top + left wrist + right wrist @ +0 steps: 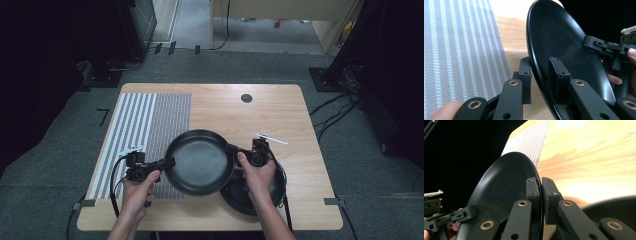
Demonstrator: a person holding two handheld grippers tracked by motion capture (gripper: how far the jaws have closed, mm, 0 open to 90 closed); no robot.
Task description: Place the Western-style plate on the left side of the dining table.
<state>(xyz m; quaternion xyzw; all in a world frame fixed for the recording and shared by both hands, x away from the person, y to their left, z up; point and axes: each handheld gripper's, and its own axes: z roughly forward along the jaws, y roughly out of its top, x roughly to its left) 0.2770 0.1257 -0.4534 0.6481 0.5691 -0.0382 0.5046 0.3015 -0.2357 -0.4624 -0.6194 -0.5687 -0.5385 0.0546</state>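
The high view shows the black plate (200,162) held above the table (280,110), the left gripper (167,162) pinching its left rim and the right gripper (231,148) its right rim, with a second plate (250,200) lying on the table under the right hand (257,175). The gripper views add the clamping detail: each pair of jaws is pressed onto the rim, one inside and one outside, with the striped mat (456,50) beyond. No legible writing is visible.
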